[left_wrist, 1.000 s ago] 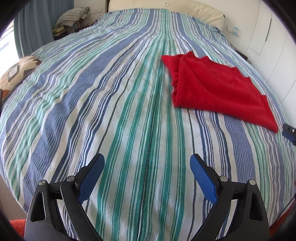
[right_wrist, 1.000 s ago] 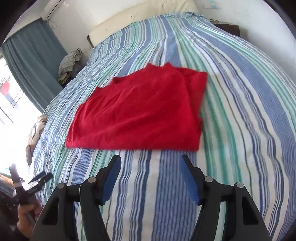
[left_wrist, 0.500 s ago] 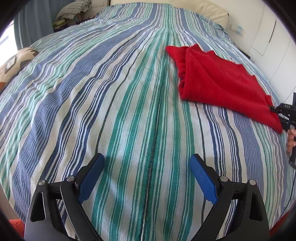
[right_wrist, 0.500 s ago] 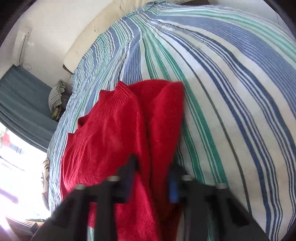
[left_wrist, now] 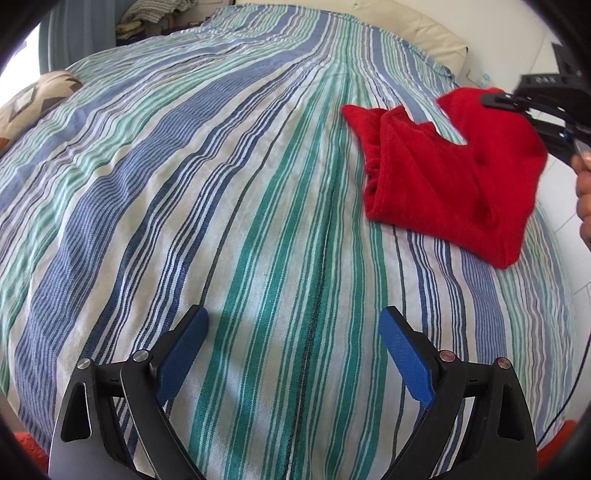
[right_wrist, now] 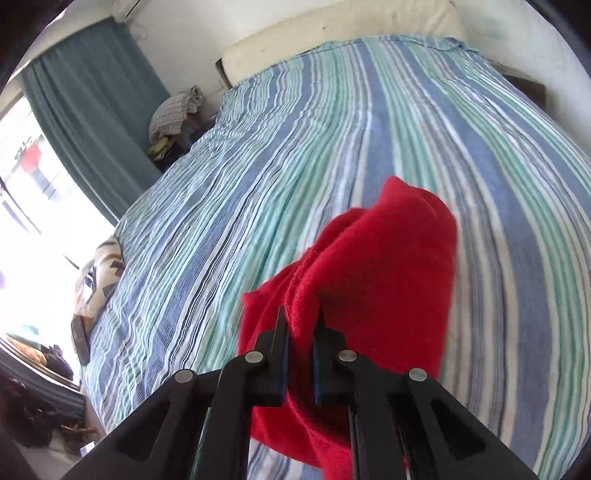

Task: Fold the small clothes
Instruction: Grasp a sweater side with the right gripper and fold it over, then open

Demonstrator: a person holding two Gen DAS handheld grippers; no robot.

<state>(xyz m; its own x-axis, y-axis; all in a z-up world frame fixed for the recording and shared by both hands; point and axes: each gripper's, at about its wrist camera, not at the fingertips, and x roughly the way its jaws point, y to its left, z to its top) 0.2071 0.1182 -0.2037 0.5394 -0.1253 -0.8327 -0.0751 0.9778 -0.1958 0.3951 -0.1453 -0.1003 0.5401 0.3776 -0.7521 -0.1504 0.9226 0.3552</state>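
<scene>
A red knitted garment [left_wrist: 443,173] lies partly folded on the striped bedspread [left_wrist: 221,184], at the right of the left wrist view. My right gripper [right_wrist: 301,325] is shut on one edge of the red garment [right_wrist: 380,266] and holds it lifted above the bed; it shows at the far right in the left wrist view [left_wrist: 517,99]. My left gripper [left_wrist: 291,332] is open and empty, low over the bare striped bedspread, well to the left of the garment.
A cream pillow [left_wrist: 406,33] lies at the head of the bed. A patterned cushion [left_wrist: 33,99] sits at the bed's left edge. A blue curtain [right_wrist: 92,110] and a bright window are on the left. A pile of cloth [right_wrist: 173,114] rests beside the bed.
My right gripper closed on the garment's near edge and lifted it up and over toward the far side. My left gripper stayed open, drifting slightly closer over the bedspread.
</scene>
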